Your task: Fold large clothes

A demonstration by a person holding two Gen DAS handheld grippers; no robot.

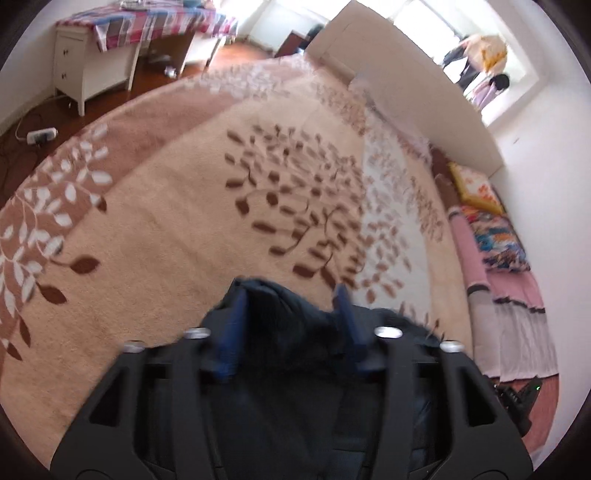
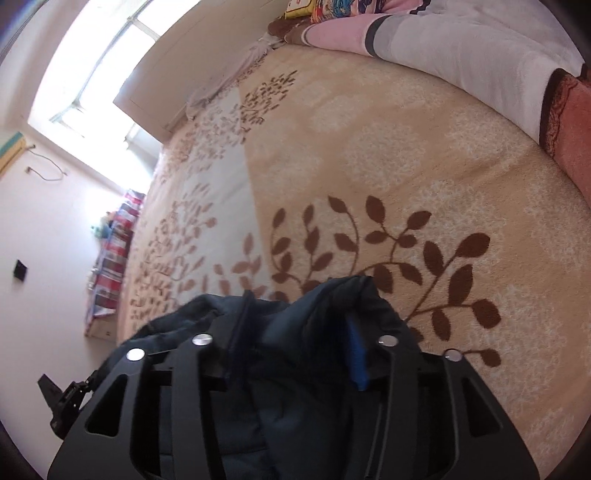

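The dark navy garment (image 1: 288, 310) lies bunched on the leaf-patterned blanket (image 1: 177, 221) that covers the bed, close under the camera in the left wrist view. The left tool (image 1: 290, 306) stands open, its two blue fingers (image 1: 236, 317) spread to either side of a raised fold of the cloth; the fabric sits between them, but the pads do not press on it. Farther along the bed's right edge, pink and grey bedding (image 1: 491, 295) and colourful pillows (image 1: 495, 236) are lined up by the wall. Beyond the bed's far edge stands a white cabinet (image 1: 85, 62) with a checked cloth (image 1: 147, 26) over the furniture beside it, and a power strip (image 1: 42, 136) lies on the wooden floor.

In the right wrist view the garment (image 2: 321, 306) is again heaped right before the camera, on the beige part of the blanket (image 2: 406, 155) with brown branches. The right tool (image 2: 299, 317) is open too: one blue finger (image 2: 356, 350) shows at the right of a puffed ridge of cloth, the other is mostly sunk in the folds, and neither clamps it. The pink and grey bedding (image 2: 424, 37) runs along the bed's upper edge, and a bright window (image 2: 103, 70) fills the upper left.
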